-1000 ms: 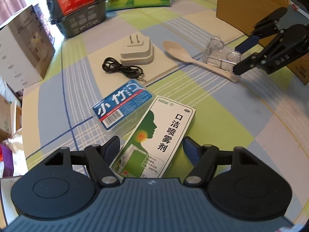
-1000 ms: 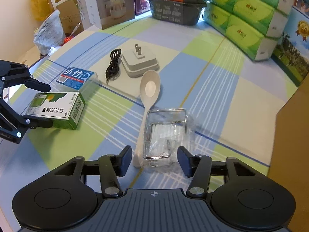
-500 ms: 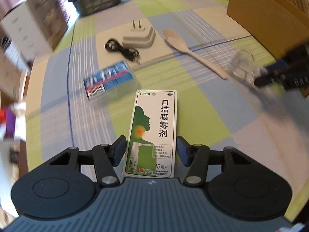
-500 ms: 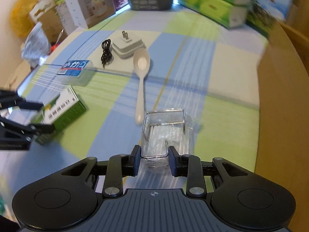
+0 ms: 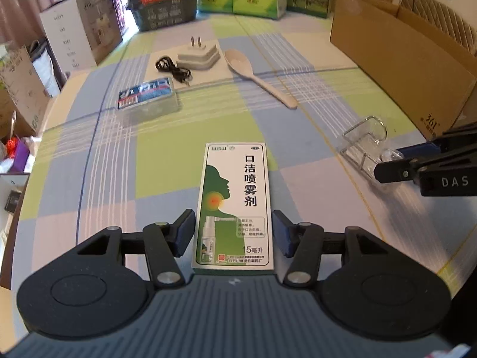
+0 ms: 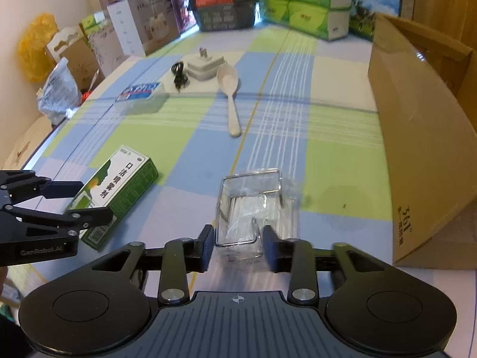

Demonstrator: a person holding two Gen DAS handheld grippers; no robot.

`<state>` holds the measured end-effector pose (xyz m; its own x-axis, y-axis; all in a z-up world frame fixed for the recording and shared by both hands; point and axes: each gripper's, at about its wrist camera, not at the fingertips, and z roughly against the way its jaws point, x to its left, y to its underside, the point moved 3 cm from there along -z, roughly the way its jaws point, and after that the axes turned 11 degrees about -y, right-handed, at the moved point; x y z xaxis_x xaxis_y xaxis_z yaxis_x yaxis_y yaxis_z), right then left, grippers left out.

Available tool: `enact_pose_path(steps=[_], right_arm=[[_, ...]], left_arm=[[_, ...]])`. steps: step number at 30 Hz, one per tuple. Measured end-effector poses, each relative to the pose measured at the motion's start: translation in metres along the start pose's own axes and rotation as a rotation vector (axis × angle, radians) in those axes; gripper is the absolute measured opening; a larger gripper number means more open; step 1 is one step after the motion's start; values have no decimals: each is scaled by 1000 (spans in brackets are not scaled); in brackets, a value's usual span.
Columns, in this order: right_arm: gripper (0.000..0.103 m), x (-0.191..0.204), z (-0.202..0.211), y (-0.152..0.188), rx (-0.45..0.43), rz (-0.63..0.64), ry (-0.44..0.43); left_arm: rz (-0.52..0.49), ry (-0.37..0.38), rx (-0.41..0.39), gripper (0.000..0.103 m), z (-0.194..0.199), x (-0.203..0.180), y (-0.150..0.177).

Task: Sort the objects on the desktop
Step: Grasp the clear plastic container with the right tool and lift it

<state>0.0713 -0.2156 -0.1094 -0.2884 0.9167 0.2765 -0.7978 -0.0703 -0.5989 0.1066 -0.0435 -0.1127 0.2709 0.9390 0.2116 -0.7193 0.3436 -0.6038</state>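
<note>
Straddling the green-and-white spray box (image 5: 234, 205), the left gripper (image 5: 233, 235) has its 2 pads set to either side of the box's near end, w/ thin gaps showing, so not gripping yet. 1 s ago the box lay skewed btwn wider fingers; now it lies square to them and they've narrowed in. Box rests flat on the checked tablecloth (image 5: 167, 137).

Right gripper (image 6: 238, 246) has shut on the clear plastic holder w/ wire frame (image 6: 253, 205): pads press its near sides. 1 s ago the fingers were spread apart around it, beside the spoon handle; now the holder sits nearer the cardboard box (image 6: 417, 137), apart from the spoon (image 6: 231, 95).

Farther out: blue-labelled clear case (image 5: 147, 97), black cable (image 5: 174, 70) and white plug adapter (image 5: 198, 55), all untouched.

Meaning for the sort, as I judge it: 2 items are being taken at once, holder secured, spray box 1 squeeze away; 4 things left to do.
</note>
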Motion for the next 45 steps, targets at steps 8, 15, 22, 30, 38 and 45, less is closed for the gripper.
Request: enact_pose_path(steps=[8,15,22,30,38,45], right_arm=[[74,-2,-6,6,-55,54,39],[74,-3,-26,5,-61,127,63],[54,-9,-27,7,-55,94,68],[46,-4,-25,8,-61,114,75],[43,-7,-19,6,-76,85,70],[42,-6,-9,4,-102,82,75]], left_arm=[[5,-7,-69,58,-2,-2,-3],[62,14,-67,60,-10,3,-8],[59,22,-48,59,-19,-2,-10],[55,-2,-2,51,-27,-2,-5],[71,-4,-5,50,-25,-1,-3],[133,13,-5,50,-19,8,-4]])
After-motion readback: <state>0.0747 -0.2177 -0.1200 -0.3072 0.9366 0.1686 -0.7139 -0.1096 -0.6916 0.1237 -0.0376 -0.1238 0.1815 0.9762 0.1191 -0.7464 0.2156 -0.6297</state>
